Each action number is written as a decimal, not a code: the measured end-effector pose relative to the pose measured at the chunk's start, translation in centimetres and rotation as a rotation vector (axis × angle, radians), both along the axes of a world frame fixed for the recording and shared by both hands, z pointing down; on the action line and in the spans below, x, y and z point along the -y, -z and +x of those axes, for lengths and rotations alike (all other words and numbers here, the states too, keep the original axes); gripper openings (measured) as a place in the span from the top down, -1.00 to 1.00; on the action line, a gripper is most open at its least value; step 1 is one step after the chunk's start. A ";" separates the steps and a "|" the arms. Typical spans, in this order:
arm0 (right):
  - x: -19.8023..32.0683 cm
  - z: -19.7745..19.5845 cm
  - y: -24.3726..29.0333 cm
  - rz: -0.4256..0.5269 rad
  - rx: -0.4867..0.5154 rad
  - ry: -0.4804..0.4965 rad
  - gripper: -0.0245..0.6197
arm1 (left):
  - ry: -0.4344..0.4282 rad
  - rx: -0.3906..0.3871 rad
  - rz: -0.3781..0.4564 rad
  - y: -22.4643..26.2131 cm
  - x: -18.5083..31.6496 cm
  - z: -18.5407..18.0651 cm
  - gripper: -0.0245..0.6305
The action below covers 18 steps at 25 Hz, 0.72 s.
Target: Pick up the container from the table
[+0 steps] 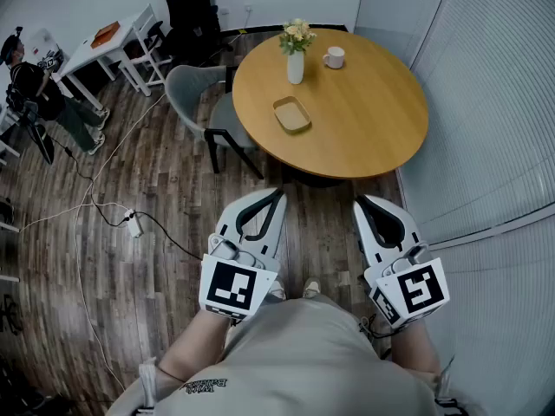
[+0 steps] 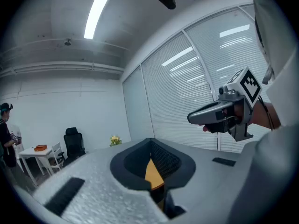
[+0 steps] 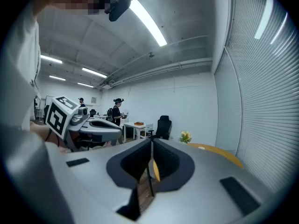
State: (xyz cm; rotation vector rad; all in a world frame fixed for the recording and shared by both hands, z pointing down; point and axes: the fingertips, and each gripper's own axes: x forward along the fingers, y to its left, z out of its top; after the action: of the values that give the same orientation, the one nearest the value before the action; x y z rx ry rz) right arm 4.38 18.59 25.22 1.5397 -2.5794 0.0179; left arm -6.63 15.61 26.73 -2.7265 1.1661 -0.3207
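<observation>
Standing short of the tabletop [image 1: 368, 124]; container [image 1: 291, 113] untouched there. Left tool [image 1: 277, 194] and right tool [image 1: 361, 203] both closed, empty.

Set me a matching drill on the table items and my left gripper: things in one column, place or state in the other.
1 container
2 mug
3 vase
4 left gripper

A jaws together, empty, short of the table
B white, far edge
C holds flowers
D tan, shallow, left of centre

Pairs: 1-D, 2-B, 3-C, 4-A
</observation>
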 end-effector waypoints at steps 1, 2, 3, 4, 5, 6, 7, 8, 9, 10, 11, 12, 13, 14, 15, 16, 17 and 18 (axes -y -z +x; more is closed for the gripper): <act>0.0 0.2 0.0 -0.001 0.010 -0.001 0.81 | 0.002 0.003 -0.001 -0.1 -0.1 0.1 0.86; -0.1 0.4 0.0 -0.001 0.019 -0.002 0.81 | 0.003 0.006 -0.002 -0.1 -0.2 0.2 0.86; -0.1 0.6 0.1 -0.002 0.027 -0.003 0.81 | 0.003 0.009 -0.003 -0.2 -0.3 0.4 0.86; -0.1 0.8 0.1 -0.002 0.032 -0.004 0.81 | 0.003 0.010 -0.004 -0.3 -0.3 0.6 0.86; -0.1 0.9 0.0 -0.002 0.035 -0.005 0.81 | 0.002 0.010 -0.004 -0.3 -0.3 0.7 0.86; 0.0 1.0 -0.1 -0.003 0.036 -0.006 0.81 | 0.002 0.011 -0.005 -0.4 -0.4 0.8 0.86; 0.0 1.1 -0.2 -0.004 0.038 -0.006 0.81 | 0.002 0.013 -0.006 -0.5 -0.4 0.9 0.86; 0.1 1.1 -0.3 -0.007 0.040 -0.005 0.81 | 0.002 0.016 -0.006 -0.5 -0.4 0.9 0.86; 0.1 1.1 -0.4 -0.009 0.042 -0.003 0.81 | 0.004 0.019 -0.008 -0.6 -0.4 0.9 0.86; 0.2 1.1 -0.4 -0.011 0.043 -0.001 0.81 | 0.005 0.022 -0.009 -0.6 -0.4 0.9 0.86; 0.2 1.1 -0.4 -0.011 0.044 0.001 0.81 | 0.007 0.023 -0.011 -0.6 -0.5 0.9 0.86; 0.2 1.1 -0.3 -0.010 0.045 0.003 0.81 | 0.008 0.025 -0.012 -0.7 -0.5 1.0 0.86; 0.1 1.2 -0.3 -0.009 0.046 0.005 0.81 | 0.010 0.027 -0.014 -0.7 -0.6 1.1 0.86; 0.1 1.3 -0.3 -0.008 0.046 0.007 0.81 | 0.011 0.029 -0.015 -0.7 -0.6 1.3 0.86; 0.1 1.5 -0.2 -0.007 0.047 0.009 0.81 | 0.012 0.031 -0.016 -0.7 -0.7 1.4 0.86; 0.1 1.7 -0.2 -0.006 0.048 0.010 0.81 | 0.013 0.032 -0.016 -0.7 -0.7 1.6 0.86; 0.1 1.8 -0.1 -0.006 0.048 0.012 0.81 | 0.014 0.033 -0.017 -0.7 -0.8 1.8 0.86; 0.1 2.0 -0.1 -0.007 0.047 0.014 0.81 | 0.015 0.034 -0.017 -0.7 -0.8 2.0 0.86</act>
State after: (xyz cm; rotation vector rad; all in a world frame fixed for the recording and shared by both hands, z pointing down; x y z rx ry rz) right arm 6.36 18.52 25.33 1.5372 -2.6229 0.0625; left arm -4.64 16.37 27.39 -2.7166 1.1808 -0.3793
